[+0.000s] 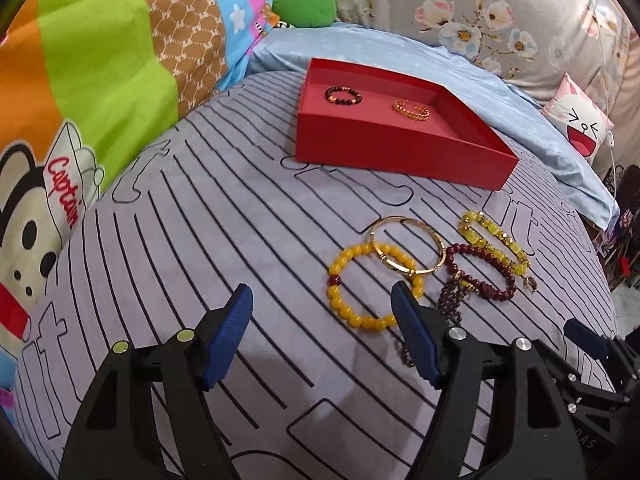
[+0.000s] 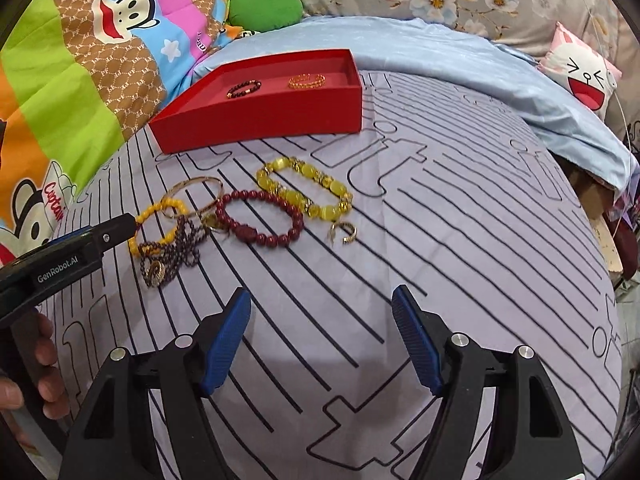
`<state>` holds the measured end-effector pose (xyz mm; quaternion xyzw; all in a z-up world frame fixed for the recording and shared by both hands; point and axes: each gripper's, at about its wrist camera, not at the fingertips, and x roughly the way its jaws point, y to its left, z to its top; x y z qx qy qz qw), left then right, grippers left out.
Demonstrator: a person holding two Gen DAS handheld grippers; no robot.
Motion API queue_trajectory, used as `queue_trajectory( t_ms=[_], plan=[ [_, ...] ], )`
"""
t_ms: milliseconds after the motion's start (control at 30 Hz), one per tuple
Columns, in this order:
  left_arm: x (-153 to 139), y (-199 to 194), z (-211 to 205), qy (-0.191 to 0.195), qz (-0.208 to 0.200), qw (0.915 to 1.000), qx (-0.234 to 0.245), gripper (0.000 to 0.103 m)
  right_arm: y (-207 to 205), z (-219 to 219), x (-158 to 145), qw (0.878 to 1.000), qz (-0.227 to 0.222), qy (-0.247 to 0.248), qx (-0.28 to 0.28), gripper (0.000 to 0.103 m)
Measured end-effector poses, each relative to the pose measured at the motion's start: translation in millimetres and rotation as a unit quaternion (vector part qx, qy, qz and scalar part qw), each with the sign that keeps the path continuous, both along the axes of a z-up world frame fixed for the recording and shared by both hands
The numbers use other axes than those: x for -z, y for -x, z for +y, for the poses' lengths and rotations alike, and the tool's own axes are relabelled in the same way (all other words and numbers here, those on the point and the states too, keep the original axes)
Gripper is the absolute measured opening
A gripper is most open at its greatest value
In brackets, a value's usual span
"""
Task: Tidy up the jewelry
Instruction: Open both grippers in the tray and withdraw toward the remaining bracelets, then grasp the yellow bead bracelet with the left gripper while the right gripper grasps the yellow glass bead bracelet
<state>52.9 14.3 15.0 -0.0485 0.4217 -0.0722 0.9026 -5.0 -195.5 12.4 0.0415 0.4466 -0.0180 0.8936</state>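
Note:
A red tray [image 1: 400,148] [image 2: 264,120] on the striped bedsheet holds a dark bead bracelet [image 1: 343,95] [image 2: 244,89] and a gold chain bracelet [image 1: 411,109] [image 2: 307,81]. In front of it lie a yellow bead bracelet [image 1: 340,304] [image 2: 154,212], a gold bangle [image 1: 408,246] [image 2: 192,196], a dark red bead bracelet [image 1: 484,272] [image 2: 260,216], a yellow stone bracelet [image 1: 494,246] [image 2: 304,192] and a purple bead strand [image 1: 450,298] [image 2: 176,252]. My left gripper [image 1: 322,304] is open, just before the yellow bead bracelet. My right gripper [image 2: 322,304] is open and empty over bare sheet.
A colourful cartoon quilt [image 1: 80,80] is piled at the left. Floral pillows [image 1: 480,12] and a blue sheet [image 1: 520,112] lie behind the tray. A small gold charm [image 2: 342,234] lies beside the bracelets. The bed edge drops off at the right.

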Motion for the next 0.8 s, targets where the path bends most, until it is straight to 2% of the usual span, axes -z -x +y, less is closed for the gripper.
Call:
queue_trajectory(
  t_ms=[233, 533, 700, 800],
  plan=[
    [4.0, -1.9, 1.7, -0.013, -0.002, 0.9999, -0.008, 0.067, 2.4, 2.3, 3.9, 1.000, 0.000, 0.002, 0.001, 0.070],
    [11.2, -15.9, -6.7, -0.035, 0.004, 0.9994, -0.002, 0.059, 1.7, 1.6, 5.4, 1.000, 0.001, 0.004, 0.001, 0.071],
    [11.2, -20.8, -13.4, -0.049, 0.004, 0.9988, 0.009, 0.044, 0.2, 0.6, 5.6, 1.000, 0.002, 0.002, 0.001, 0.071],
    [10.6, -20.5, -16.3, -0.050, 0.002, 0.9986, 0.017, 0.029, -2.0, 0.7, 4.9, 1.000, 0.003, 0.004, 0.002, 0.071]
  ],
)
